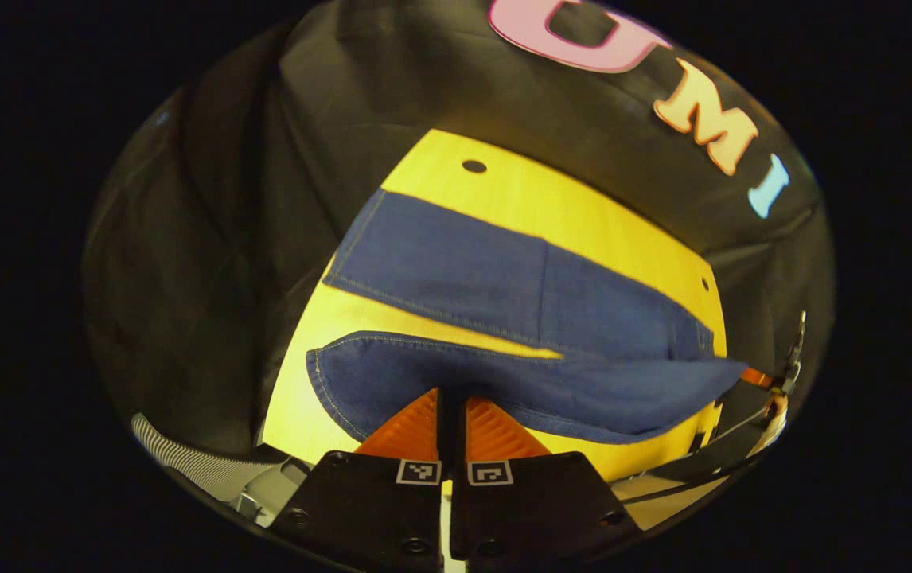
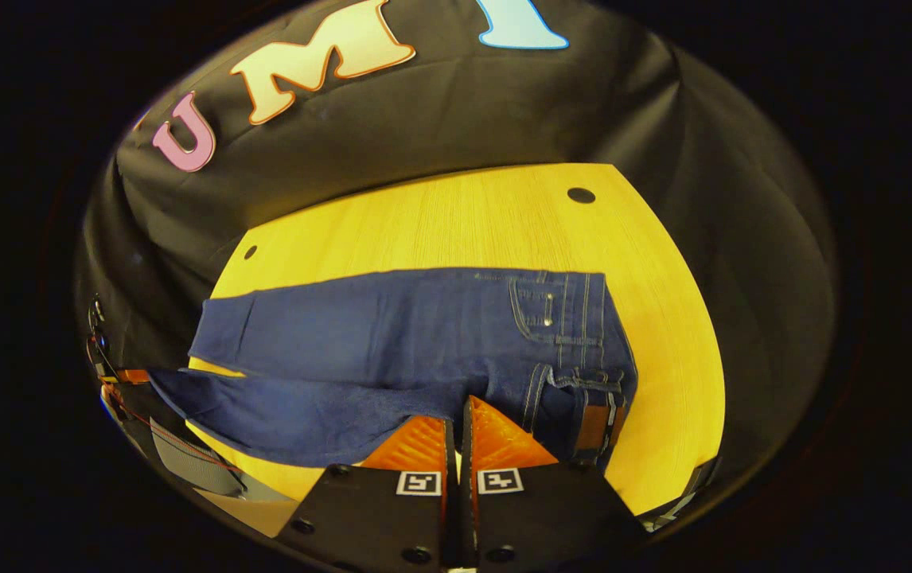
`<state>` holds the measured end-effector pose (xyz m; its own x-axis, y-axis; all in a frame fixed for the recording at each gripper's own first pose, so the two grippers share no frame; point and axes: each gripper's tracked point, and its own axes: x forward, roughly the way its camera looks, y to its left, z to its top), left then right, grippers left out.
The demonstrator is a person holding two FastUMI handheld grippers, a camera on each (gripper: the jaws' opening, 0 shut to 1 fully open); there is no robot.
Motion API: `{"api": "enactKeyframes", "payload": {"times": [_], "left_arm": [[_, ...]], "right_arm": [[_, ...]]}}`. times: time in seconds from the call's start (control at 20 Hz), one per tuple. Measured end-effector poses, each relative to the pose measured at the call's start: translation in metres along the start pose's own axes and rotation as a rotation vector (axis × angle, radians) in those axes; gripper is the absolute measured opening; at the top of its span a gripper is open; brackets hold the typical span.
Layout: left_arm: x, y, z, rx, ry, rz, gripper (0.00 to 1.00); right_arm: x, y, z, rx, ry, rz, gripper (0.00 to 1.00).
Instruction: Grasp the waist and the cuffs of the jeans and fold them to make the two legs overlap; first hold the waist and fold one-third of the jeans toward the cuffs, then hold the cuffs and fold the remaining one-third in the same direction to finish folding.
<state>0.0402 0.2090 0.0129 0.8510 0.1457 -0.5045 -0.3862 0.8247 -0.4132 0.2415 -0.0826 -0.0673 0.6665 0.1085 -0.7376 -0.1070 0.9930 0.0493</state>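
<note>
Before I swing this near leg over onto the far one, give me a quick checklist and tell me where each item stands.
1. Left tongs pinched on the near leg by its cuff: ok.
2. Right tongs pinched on the waist end: ok.
3. Near leg lifted off the table: ok.
4. Far leg flat: ok.
5. Bare table beyond the far leg: ok.
6. Depth of each bite: cannot tell.

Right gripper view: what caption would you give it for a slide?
The right gripper pinches the near edge of the jeans by the waist, lifting one leg off the yellow table.
</note>
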Motion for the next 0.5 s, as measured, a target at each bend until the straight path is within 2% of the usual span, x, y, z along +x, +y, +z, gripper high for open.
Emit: {"api": "enactKeyframes", "payload": {"times": [0.25,0.3,0.5], "left_arm": [[0.039,0.007,0.058,-0.064,-0.077,0.053,0.00],[0.049,0.010,0.067,-0.068,-0.082,0.072,0.00],[0.087,0.010,0.095,-0.128,-0.115,0.114,0.00]], "right_arm": [[0.039,0.007,0.039,0.110,-0.012,0.007,0.03],[0.048,0.008,0.045,0.120,-0.010,0.005,0.00],[0.089,0.007,0.069,0.112,0.004,-0.019,0.03]]}}
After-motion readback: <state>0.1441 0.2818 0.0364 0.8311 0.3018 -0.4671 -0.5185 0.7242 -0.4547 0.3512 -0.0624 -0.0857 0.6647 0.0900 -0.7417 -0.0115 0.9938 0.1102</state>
